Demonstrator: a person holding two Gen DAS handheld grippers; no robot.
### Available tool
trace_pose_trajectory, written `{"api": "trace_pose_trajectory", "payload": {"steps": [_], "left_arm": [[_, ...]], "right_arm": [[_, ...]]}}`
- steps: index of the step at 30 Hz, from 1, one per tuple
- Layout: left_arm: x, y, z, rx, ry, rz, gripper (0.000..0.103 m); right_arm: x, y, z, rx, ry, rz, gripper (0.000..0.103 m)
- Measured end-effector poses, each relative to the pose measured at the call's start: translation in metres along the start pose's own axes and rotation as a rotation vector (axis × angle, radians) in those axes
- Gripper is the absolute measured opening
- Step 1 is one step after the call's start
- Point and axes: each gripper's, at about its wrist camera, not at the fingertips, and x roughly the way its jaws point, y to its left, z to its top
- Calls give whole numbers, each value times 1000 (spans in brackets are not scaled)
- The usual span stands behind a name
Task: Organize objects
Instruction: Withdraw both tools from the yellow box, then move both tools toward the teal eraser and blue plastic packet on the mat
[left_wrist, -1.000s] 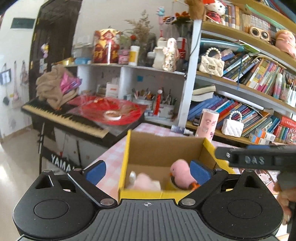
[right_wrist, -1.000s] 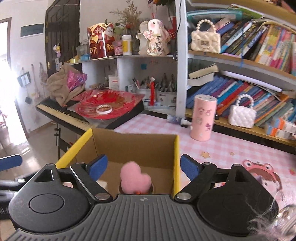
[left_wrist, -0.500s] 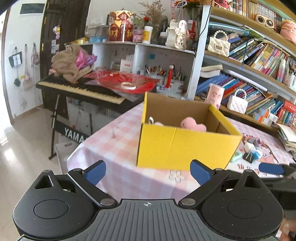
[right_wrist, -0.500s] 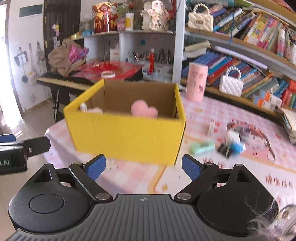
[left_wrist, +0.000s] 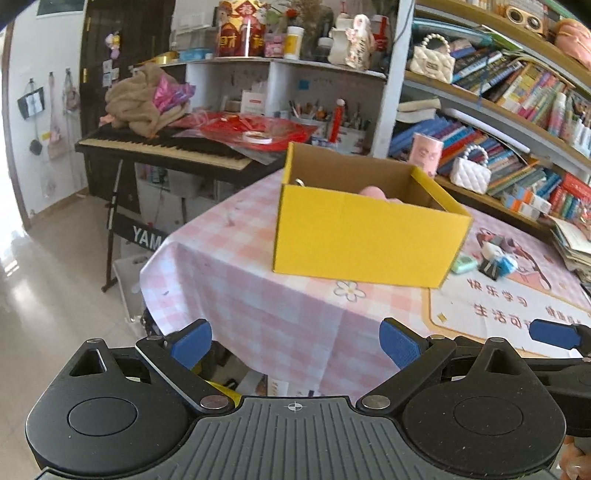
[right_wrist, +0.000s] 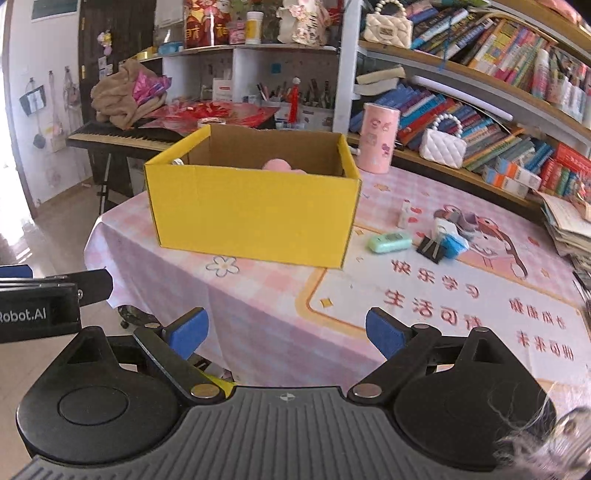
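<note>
Grippers, left (left_wrist: 294, 343) and right (right_wrist: 286, 331), wide apart, empty.

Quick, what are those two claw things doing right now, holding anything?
Left gripper: open, holding nothing.
Right gripper: open, holding nothing.

Black ribbed left gripper (left_wrist: 295, 341), blue fingers (left_wrist: 192, 341), silver screws, "Robot.AI" marking

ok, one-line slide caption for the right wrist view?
Right gripper open and empty, facing the yellow box with a pink plush inside on the table.
</note>
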Motion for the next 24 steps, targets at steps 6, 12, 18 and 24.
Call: {"api": "trace_pose_trajectory", "payload": {"steps": [6, 12, 18, 24], "left_arm": [[-6, -11, -9, 40, 12, -51, 99], [-9, -25, -14, 73, 28, -96, 99], [-14, -40, -16, 109, 22, -162, 99], [-14, -57, -20, 151, 30, -220, 99]], "right_arm": [[-12, -13, -15, 50, 16, -55, 92], [-24, -30, -26, 111, 19, -100, 92], [-36, -43, -35, 151, 19, -153, 91], [-46, -57, -44, 185, 18, -192, 91]]}}
